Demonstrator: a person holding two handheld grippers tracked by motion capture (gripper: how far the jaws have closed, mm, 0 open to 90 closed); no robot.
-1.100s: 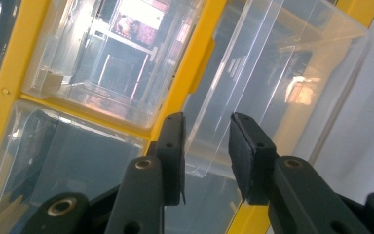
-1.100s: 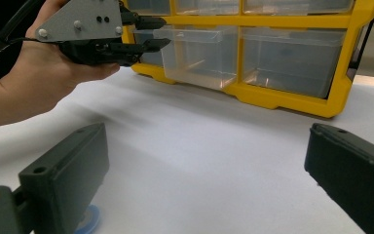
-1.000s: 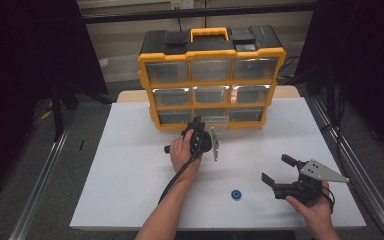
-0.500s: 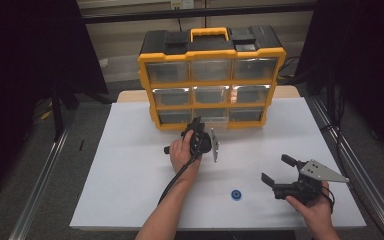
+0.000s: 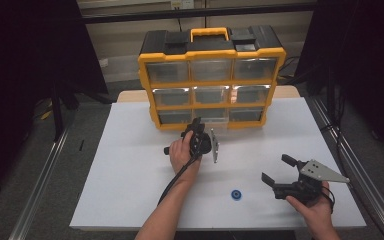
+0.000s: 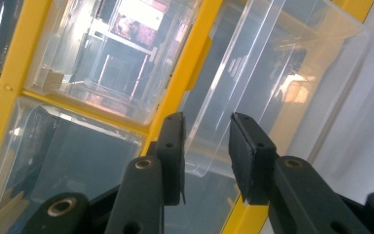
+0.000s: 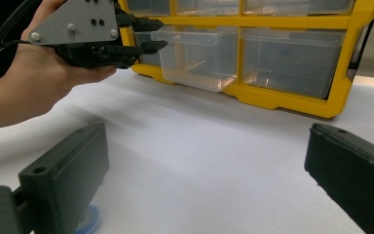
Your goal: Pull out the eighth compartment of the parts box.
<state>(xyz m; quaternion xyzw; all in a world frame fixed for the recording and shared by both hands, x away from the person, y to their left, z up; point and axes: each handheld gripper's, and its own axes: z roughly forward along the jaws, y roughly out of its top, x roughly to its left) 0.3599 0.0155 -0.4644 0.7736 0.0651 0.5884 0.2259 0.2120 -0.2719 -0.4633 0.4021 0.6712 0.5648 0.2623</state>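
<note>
Bottom-mid drawer (image 7: 195, 56) partly out; left gripper (image 6: 205, 146) jaws straddle its front lip, not clamped. Right gripper (image 5: 280, 172) wide open, idle. Blue ring (image 5: 236, 194) not yet stowed.

The bench (image 5: 130, 170) was covered with a white sheet, with a strip of bare wood showing along its far edge. A yellow and black drawer organiser (image 5: 210, 75) stood at the far middle of the bench, its nine clear drawers facing the person. The middle drawer of its bottom row (image 7: 195, 53) stood pulled out over the white surface. A small blue ring (image 5: 236, 194) lay flat near the front edge, right of centre, well apart from the organiser.
</note>
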